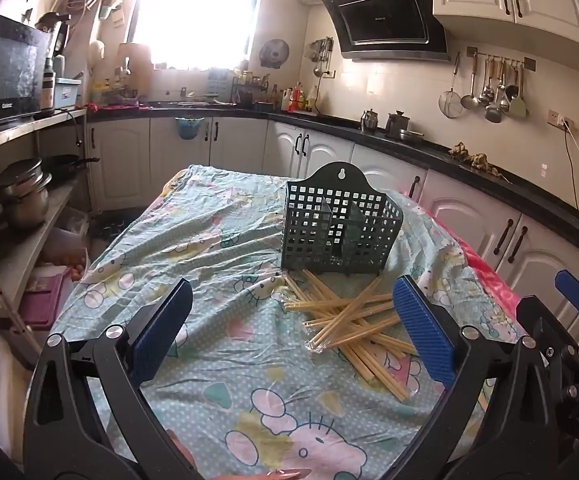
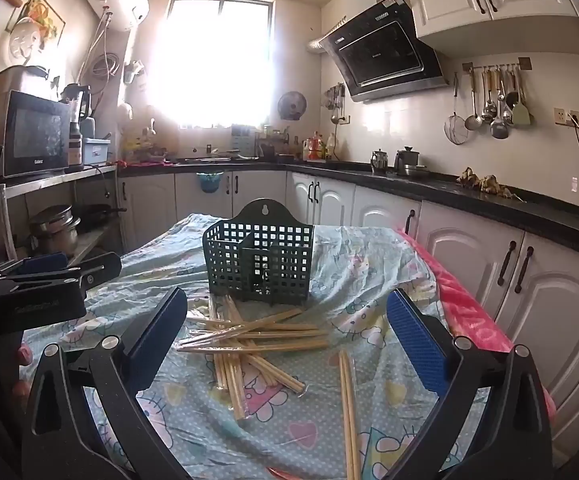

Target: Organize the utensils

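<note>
I see my left gripper [image 1: 289, 332] spread wide, holding nothing. My right gripper [image 2: 285, 340] gapes too (fingers equally bare), hovering just beside it.

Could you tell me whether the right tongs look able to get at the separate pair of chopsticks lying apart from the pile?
Probably yes. The right tongs are open and empty, and the separate pair of chopsticks lies on the tablecloth between their fingers, apart from the pile, with nothing covering it.
</note>
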{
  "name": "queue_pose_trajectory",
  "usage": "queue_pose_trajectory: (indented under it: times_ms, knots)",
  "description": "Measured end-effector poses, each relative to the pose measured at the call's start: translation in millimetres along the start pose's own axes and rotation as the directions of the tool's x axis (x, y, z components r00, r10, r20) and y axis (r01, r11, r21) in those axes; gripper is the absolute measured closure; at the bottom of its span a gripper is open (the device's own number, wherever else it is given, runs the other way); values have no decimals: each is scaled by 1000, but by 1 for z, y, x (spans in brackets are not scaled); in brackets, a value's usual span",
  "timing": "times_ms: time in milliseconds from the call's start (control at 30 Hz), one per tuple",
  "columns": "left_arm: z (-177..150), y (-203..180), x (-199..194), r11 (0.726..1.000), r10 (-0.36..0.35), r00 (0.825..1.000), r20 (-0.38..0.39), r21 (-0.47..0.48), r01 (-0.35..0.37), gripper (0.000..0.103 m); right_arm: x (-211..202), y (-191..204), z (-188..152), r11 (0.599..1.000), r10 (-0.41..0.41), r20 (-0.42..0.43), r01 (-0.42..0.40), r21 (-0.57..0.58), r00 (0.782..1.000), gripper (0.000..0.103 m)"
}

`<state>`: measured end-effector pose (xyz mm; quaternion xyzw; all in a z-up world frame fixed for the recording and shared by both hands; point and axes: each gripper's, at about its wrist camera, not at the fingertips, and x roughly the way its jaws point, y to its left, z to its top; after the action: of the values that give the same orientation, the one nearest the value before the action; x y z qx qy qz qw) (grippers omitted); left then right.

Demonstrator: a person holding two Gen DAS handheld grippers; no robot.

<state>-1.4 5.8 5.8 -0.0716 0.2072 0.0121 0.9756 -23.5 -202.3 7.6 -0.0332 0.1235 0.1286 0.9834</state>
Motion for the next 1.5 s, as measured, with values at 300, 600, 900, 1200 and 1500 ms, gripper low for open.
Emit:
queue_pose_trajectory:
  times_ms: [300,600,900,1200,1500]
  knots:
    - [-2,-2,1,1000,7,1000,3,-1,-7,11,1,-6,2,1000,-2,-1,2,7,1000,6]
    - [-1,-4,0,1000,7,1000,7,0,-7,10,0,-5,2,1000,-1,2,1,8,1000,6]
    - [-1,-3,0,1000,7,1000,7,-1,-7,11,0,-6,3,1000,-1,2,1,7,1000,6]
    - [-2,-3,0,1000,8,1000,8,-1,-8,11,0,-6,3,1000,-2,3,2,7,1000,6]
    - [-2,2,2,1000,14,1000,4,-17,-14,11,-1,-7,5,1000,5,-4,-5,9,1000,6]
